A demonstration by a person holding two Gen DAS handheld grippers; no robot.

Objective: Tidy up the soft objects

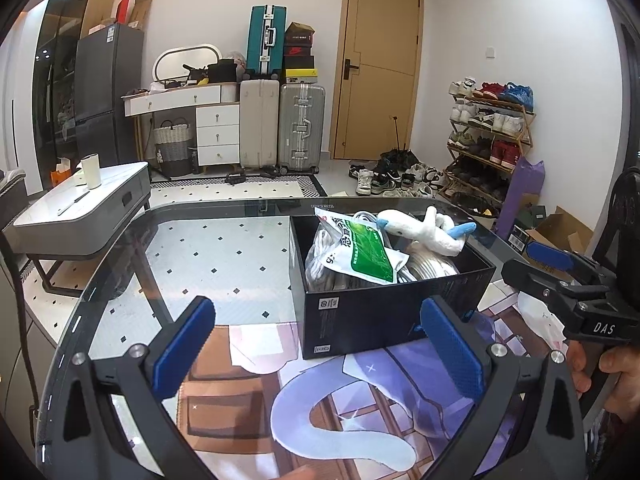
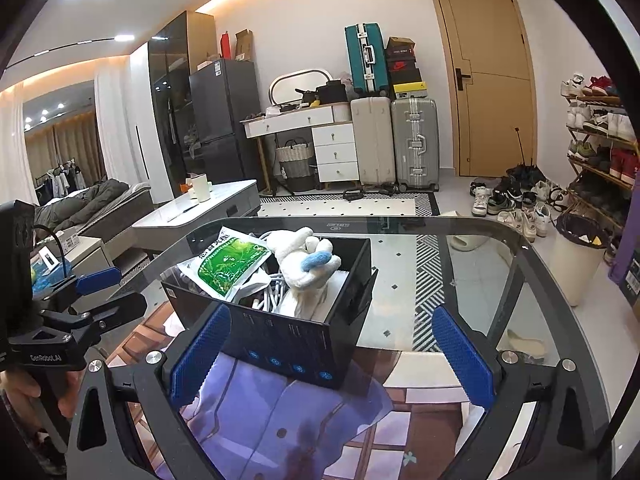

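Glass-topped desk (image 1: pixel 224 248) with a printed mat (image 1: pixel 340 408) across its near part. Black cardboard box (image 1: pixel 384 312) standing partly on the mat, open at the top, filled above its rim. Inside the box: white plush toy with blue tips (image 1: pixel 424 228) lying on top toward the far right corner, green-and-white plastic packet (image 1: pixel 360 252) leaning across the middle, coiled white cables (image 1: pixel 320 256) beneath both. Left tongs (image 1: pixel 316 356) spread wide and empty, hovering above the mat just short of the box's near wall, blue ribbed pads (image 1: pixel 184 344) on each side. Right tongs (image 2: pixel 332 356) likewise spread wide and empty, facing the box's front corner. In the left wrist view, right tongs also seen from the side at the right edge, handle gripped by a hand (image 1: pixel 600 372). Behind the desk: low white side table (image 1: pixel 80 208), suitcases (image 1: pixel 280 128), shoe rack (image 1: pixel 488 136).
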